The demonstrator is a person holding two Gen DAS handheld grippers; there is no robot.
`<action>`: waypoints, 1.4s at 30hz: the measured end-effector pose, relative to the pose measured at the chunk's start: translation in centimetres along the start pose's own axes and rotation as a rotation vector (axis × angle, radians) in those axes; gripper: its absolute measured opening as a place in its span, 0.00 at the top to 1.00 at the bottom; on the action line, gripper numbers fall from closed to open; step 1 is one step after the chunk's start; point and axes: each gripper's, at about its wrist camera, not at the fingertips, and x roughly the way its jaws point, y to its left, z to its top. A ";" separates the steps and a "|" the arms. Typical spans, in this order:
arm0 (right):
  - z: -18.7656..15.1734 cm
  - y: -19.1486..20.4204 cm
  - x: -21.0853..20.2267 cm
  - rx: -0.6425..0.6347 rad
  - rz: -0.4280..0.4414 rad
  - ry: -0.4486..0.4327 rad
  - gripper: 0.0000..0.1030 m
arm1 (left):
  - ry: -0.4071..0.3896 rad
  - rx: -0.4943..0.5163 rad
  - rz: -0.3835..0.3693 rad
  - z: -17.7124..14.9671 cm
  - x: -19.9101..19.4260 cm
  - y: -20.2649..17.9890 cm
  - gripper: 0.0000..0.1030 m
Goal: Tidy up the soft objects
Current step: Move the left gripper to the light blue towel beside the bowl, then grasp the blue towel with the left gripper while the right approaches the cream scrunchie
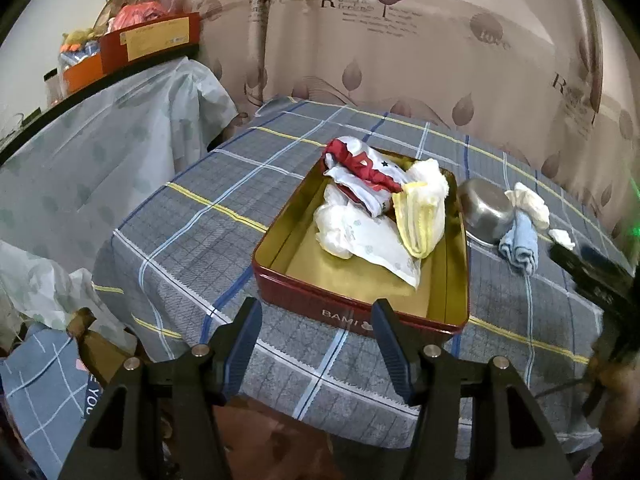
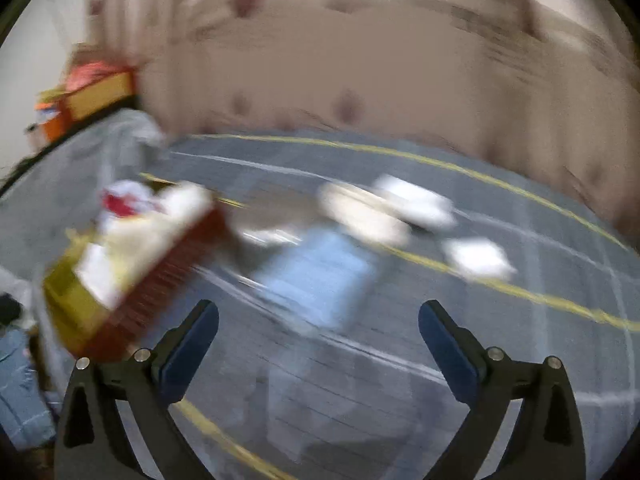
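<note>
Left gripper (image 1: 318, 344): jaws spread and holding nothing, poised just short of the near wall of the tin
Right gripper (image 2: 318, 334): jaws spread wide and holding nothing, above the bench; this view is heavily blurred
Tin (image 1: 362, 314): red rectangular box with a gold interior, lettered "BAMI" on its near wall, standing on the bench; in the right wrist view it lies at the left (image 2: 160, 276)
Red-and-white garment (image 1: 366, 168): crumpled at the far end of the tin, leaning over its far rim
White printed cloth (image 1: 360, 236): lying across the middle of the tin floor
Yellow-trimmed cloth (image 1: 422, 216): folded, resting against the right wall of the tin
Steel bowl (image 1: 482, 210): on the bench just beside the right wall of the tin
Light blue towel (image 1: 518, 246): folded, on the bench touching the bowl; a pale blue smear in the right wrist view (image 2: 320, 276)
Cream cloth (image 1: 528, 200): bunched at the far end of the blue towel
White scrap (image 1: 562, 238): small piece near the towel
Bench (image 1: 224, 184): covered with a grey plaid cloth with yellow and blue lines
</note>
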 end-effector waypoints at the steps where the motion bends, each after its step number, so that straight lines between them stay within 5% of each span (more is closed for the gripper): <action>1: -0.6 -1.5 -0.1 0.008 -0.043 0.009 0.03 | -0.001 0.008 0.003 0.0 0.0 -0.1 0.43; 8: -4.3 -11.6 -1.2 0.042 -0.320 0.057 0.01 | -0.037 0.124 0.022 -0.9 -0.9 -2.8 0.43; 11: -5.1 -14.0 -1.2 0.070 -0.374 0.074 0.01 | -0.039 0.199 0.018 -1.6 -1.1 -4.7 0.43; 17: -5.3 -16.3 -0.8 0.177 -0.283 0.097 0.00 | 0.005 0.356 -0.084 -3.3 -1.3 -10.2 0.43; 20: -5.5 -16.3 -0.9 0.185 -0.256 0.085 0.00 | 0.046 0.406 -0.212 -3.0 -1.0 -13.4 0.43; 28: -5.9 -17.0 -1.7 0.229 -0.184 0.042 0.00 | 0.128 0.413 -0.393 2.6 4.1 -21.1 0.43; 34: -6.0 -17.3 -2.2 0.246 -0.146 0.015 0.00 | 0.237 0.332 -0.402 6.6 10.3 -23.7 0.43; 42: -6.1 -17.9 -2.9 0.273 -0.111 -0.029 0.00 | 0.274 0.394 -0.341 8.0 14.7 -26.4 0.43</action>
